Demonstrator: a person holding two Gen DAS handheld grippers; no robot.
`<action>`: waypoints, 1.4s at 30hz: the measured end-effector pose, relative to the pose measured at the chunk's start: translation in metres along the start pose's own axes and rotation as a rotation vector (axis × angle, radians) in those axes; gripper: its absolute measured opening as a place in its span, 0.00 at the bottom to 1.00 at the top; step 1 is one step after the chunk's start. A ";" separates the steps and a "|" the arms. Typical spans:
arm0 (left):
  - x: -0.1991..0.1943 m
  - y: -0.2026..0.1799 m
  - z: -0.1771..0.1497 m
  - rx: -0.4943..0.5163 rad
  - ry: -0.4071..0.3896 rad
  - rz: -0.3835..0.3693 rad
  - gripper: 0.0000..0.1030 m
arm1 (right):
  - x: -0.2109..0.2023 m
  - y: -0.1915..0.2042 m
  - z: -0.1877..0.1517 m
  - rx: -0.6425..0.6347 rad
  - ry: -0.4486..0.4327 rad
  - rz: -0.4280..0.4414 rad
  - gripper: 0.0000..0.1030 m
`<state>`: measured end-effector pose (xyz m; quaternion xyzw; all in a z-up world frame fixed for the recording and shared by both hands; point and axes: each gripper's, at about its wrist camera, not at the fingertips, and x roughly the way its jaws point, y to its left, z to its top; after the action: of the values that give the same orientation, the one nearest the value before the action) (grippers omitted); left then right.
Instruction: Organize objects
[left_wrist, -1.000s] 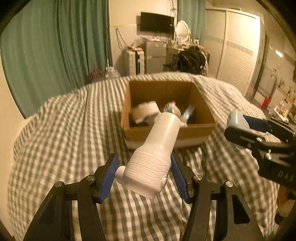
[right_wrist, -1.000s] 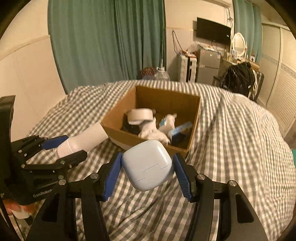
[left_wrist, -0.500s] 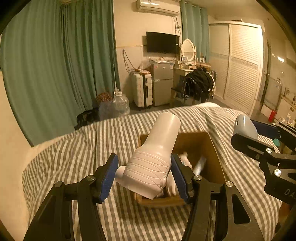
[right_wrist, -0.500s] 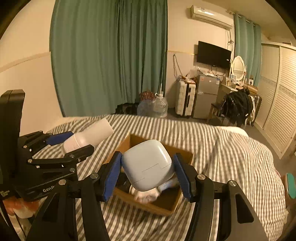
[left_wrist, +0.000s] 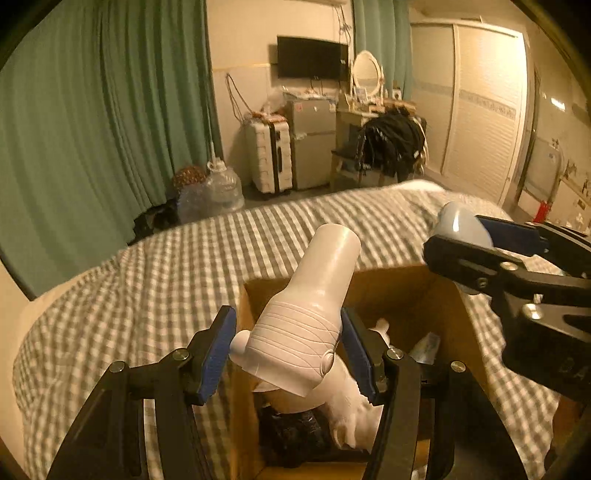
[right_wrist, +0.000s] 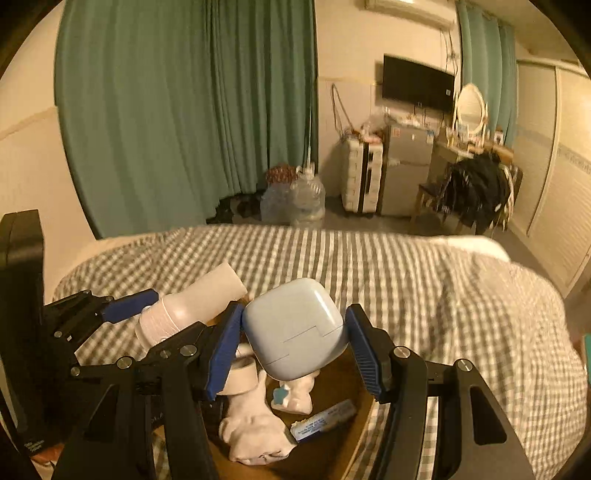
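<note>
We see a smooth, matt white plastic bottle (left_wrist: 314, 314) with fine ribbing, a satin pale-blue plastic case (right_wrist: 293, 328), a brown cardboard box (left_wrist: 410, 291), soft checked cloth on the bed (left_wrist: 147, 295), and ridged blue pads (right_wrist: 364, 347) on black claws.

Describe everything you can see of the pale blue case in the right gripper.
The pale blue case is a rounded square of smooth, plastic-looking shell with a thin stepped seam across its face. It looks shut and sits tilted between the right gripper and its blue pads, above the open cardboard box. Nothing else visibly touches it.
</note>
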<state>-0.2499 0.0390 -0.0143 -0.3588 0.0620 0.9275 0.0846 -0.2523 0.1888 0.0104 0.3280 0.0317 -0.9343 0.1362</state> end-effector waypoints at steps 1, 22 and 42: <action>0.007 0.000 -0.004 0.003 0.012 0.000 0.57 | 0.011 -0.003 -0.005 0.004 0.023 0.003 0.55; 0.038 -0.010 -0.025 0.015 0.087 -0.019 0.83 | 0.037 -0.022 -0.025 0.064 0.076 0.039 0.76; -0.123 0.006 0.020 -0.041 -0.192 0.012 0.99 | -0.114 -0.004 0.021 0.076 -0.192 -0.042 0.92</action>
<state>-0.1747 0.0233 0.0841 -0.2695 0.0370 0.9592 0.0771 -0.1811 0.2165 0.0973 0.2413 -0.0102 -0.9645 0.1065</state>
